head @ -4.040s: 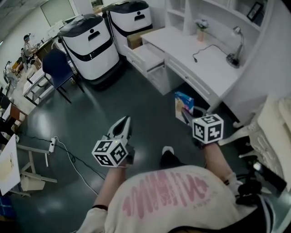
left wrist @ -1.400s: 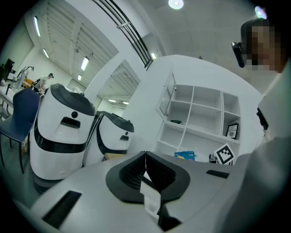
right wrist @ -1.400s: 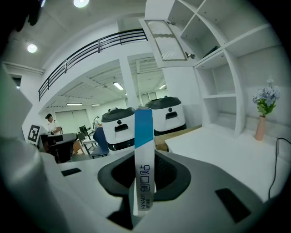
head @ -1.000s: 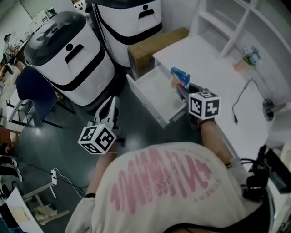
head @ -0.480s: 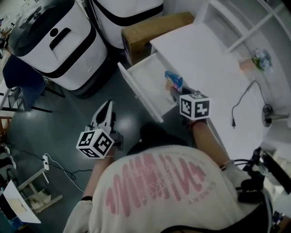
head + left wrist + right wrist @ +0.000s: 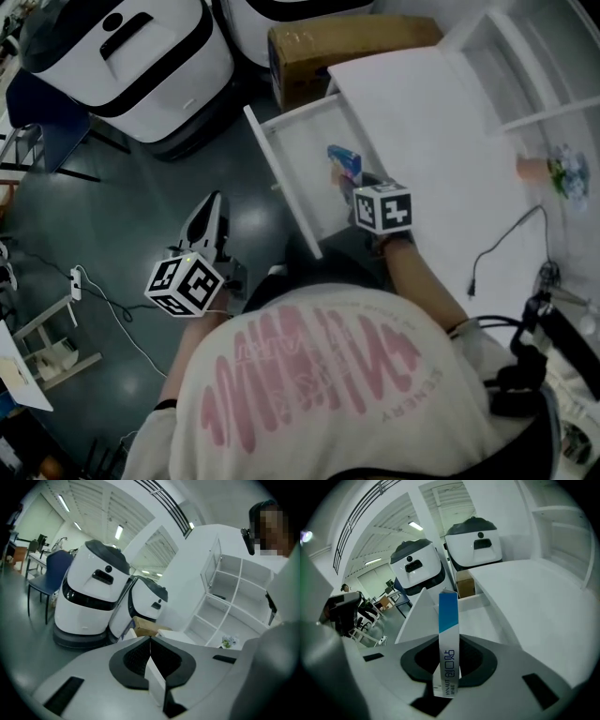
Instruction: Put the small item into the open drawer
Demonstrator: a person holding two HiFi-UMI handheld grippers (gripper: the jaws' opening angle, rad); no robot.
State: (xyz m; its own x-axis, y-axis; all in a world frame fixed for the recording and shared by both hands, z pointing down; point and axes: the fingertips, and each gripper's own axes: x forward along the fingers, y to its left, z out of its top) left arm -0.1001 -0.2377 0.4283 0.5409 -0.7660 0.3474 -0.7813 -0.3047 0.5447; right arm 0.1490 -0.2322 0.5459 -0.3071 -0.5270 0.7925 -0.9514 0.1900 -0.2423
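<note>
Lower centre of the right gripper view, the slim box (image 6: pixel 448 639) carries "HYNAUT" in small dark letters, with the larger characters "创口贴" above. In the head view's lower right, the shirt (image 6: pixel 319 375) bears small print, possibly "SENERY".

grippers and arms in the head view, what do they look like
The left gripper and the right gripper are light grey plastic, each with two tapering jaws lined by black textured pads. Each carries a white cube with black square markers, one on the left and one on the right. The person wears a pale short-sleeved T-shirt with pink print.
</note>
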